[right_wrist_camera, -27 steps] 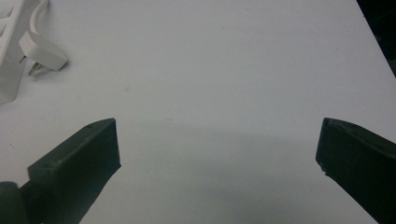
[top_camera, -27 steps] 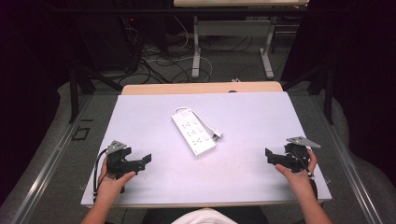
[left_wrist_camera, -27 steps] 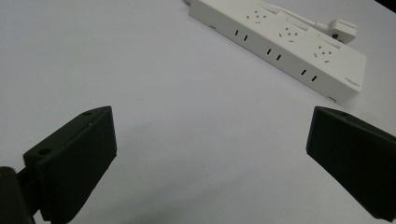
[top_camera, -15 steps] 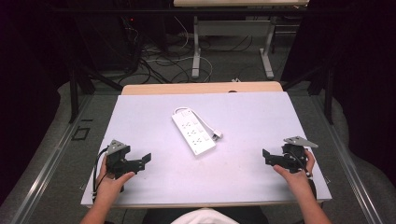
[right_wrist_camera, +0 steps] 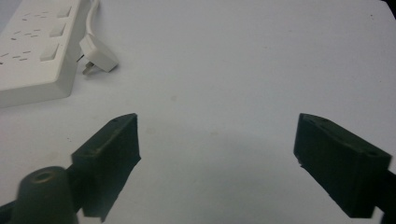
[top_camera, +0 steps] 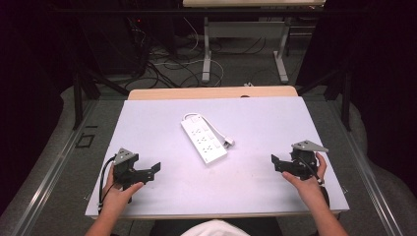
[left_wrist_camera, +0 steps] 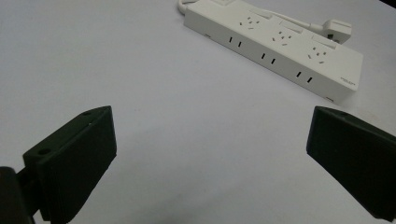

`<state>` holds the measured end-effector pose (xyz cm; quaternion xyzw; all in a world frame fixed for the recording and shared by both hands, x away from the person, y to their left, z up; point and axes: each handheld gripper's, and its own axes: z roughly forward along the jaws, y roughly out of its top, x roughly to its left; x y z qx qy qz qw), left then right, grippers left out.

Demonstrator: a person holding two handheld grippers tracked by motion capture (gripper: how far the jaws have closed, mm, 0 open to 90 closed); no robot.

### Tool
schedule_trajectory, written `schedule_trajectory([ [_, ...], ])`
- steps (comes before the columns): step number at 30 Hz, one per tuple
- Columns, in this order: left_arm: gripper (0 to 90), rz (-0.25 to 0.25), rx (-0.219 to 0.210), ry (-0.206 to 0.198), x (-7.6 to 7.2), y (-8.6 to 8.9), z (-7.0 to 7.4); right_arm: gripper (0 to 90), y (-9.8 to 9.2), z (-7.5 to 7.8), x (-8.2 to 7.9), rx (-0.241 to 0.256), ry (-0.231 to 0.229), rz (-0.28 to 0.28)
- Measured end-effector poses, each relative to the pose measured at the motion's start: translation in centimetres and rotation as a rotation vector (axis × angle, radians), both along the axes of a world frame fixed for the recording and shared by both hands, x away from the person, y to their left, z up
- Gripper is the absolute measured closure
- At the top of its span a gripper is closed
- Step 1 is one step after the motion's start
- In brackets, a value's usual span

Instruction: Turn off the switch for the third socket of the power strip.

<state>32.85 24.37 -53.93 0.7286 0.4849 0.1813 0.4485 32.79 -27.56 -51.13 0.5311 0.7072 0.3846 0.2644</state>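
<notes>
A white power strip (top_camera: 203, 139) lies slanted in the middle of the white table (top_camera: 265, 123), its short cord looped alongside and its plug (top_camera: 228, 143) resting by its right edge. The strip (left_wrist_camera: 275, 44) appears ahead in the left gripper view, and the strip (right_wrist_camera: 32, 51) and plug (right_wrist_camera: 98, 57) sit at the upper left of the right gripper view. My left gripper (top_camera: 155, 169) is held low at the front left, jaws wide apart and empty. Over the front right, my right gripper (top_camera: 275, 162) is open too, pointing towards the strip.
A wooden tabletop edge (top_camera: 211, 92) shows behind the white table. Beyond it are desk legs (top_camera: 206, 54) and loose cables (top_camera: 167, 64) on the floor. Metal rails (top_camera: 49, 172) run along both sides of the table.
My right gripper has shifted slightly left and forward, towards the power strip. The left gripper has barely moved.
</notes>
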Motion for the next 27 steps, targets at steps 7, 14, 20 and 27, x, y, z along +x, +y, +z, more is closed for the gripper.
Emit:
schedule_trajectory([
  [7, 1.6, 0.005, 0.002, -0.003, -0.2, 0.1, 0.1, 20.2, 0.8, 0.4, 0.7, -0.007, 0.03, 0.042],
  [14, 1.6, 0.014, -0.011, 0.001, -0.4, 0.0, 0.0, 23.6, 2.0, 1.6, 1.6, -0.024, 0.038, 0.077],
  [20, 1.6, 0.017, -0.012, -0.002, -0.4, 0.0, 0.0, 28.0, 2.7, 2.3, 2.1, -0.03, 0.052, 0.099],
  [27, 1.7, 0.022, -0.017, -0.006, -0.4, 0.2, 0.1, 30.9, 3.4, 3.0, 3.0, -0.027, 0.095, 0.131],
])
